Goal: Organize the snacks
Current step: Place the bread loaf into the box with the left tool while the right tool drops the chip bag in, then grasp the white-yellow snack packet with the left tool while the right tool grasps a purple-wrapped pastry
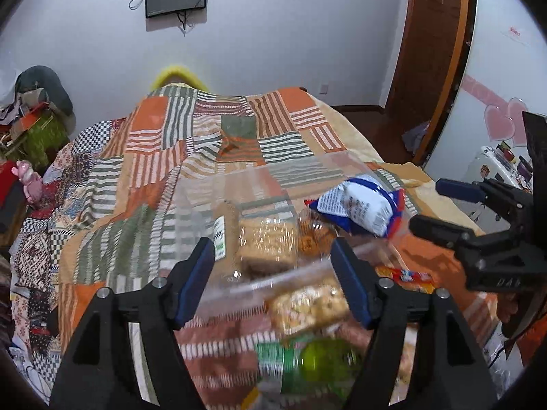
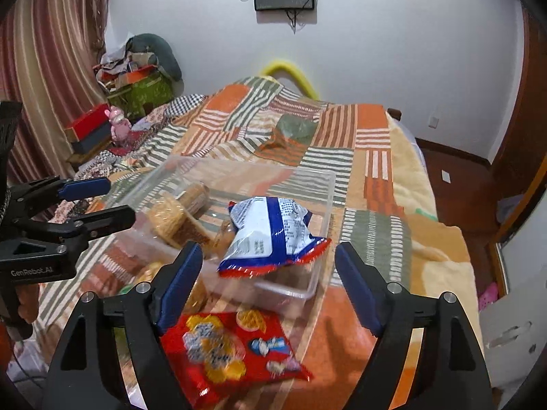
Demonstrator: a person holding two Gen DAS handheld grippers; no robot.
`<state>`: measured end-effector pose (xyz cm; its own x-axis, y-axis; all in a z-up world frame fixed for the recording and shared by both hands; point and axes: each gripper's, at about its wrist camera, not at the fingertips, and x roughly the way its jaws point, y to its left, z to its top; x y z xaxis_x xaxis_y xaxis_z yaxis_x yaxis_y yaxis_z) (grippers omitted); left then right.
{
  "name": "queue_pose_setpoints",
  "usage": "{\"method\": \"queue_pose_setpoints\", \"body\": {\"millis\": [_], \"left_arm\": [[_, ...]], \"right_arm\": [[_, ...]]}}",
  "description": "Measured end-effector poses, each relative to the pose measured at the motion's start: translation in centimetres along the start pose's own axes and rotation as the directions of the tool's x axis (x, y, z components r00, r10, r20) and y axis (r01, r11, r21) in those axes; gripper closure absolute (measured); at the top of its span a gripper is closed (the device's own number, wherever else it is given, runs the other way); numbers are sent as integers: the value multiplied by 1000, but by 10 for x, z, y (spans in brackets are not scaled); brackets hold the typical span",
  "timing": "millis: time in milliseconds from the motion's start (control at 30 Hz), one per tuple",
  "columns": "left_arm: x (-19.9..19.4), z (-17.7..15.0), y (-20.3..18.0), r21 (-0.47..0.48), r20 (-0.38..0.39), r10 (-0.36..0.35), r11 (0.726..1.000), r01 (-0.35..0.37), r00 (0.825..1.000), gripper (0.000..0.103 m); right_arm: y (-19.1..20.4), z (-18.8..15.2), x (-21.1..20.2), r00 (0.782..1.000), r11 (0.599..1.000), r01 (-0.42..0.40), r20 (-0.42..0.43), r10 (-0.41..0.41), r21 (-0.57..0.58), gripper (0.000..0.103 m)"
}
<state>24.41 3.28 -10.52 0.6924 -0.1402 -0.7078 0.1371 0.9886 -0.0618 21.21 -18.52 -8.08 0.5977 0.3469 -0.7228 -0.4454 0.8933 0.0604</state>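
Left view: left gripper (image 1: 273,263) was held wide open, empty, over a clear box (image 1: 205,205) on the bed (image 1: 112,184) holding wrapped cakes (image 1: 266,242). Right view: right gripper (image 2: 268,285) was likewise spread, empty; white-and-blue bag (image 2: 270,232) was seen in the box, red packet (image 2: 232,348) outside. Packing judged midway; red packet likely next.

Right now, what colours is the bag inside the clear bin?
White with blue and red edges; right wrist view.

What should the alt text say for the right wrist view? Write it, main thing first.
A clear bin on a patchwork bed holds a blue-and-white bag and wrapped cakes. The open right gripper hangs over the bin's near edge, with a red snack bag lying on the bed below it. The left gripper shows open at left.
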Motion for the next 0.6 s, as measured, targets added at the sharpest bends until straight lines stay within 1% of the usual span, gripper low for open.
{"method": "queue_pose_setpoints", "body": {"millis": [100, 167, 233, 467, 600], "left_arm": [[-17, -13, 3, -9, 1, 6, 1000, -6, 1000, 28], [-26, -25, 6, -16, -3, 14, 1000, -15, 1000, 22], [-31, -35, 7, -21, -11, 25, 999, -25, 1000, 20], [-35, -82, 13, -54, -93, 20, 998, -25, 995, 20], [-30, -110, 10, -66, -151, 9, 998, -19, 988, 20]], "right_arm": [[4, -8, -14, 1000, 1000, -14, 13, 14, 5, 22], [8, -16, -22, 1000, 1000, -20, 19, 20, 13, 20], [10, -23, -27, 999, 999, -30, 14, 30, 24, 20], [27, -49, -31, 999, 998, -50, -20, 50, 39, 19], [34, -66, -30, 998, 998, -52, -44, 54, 45, 19]]}}
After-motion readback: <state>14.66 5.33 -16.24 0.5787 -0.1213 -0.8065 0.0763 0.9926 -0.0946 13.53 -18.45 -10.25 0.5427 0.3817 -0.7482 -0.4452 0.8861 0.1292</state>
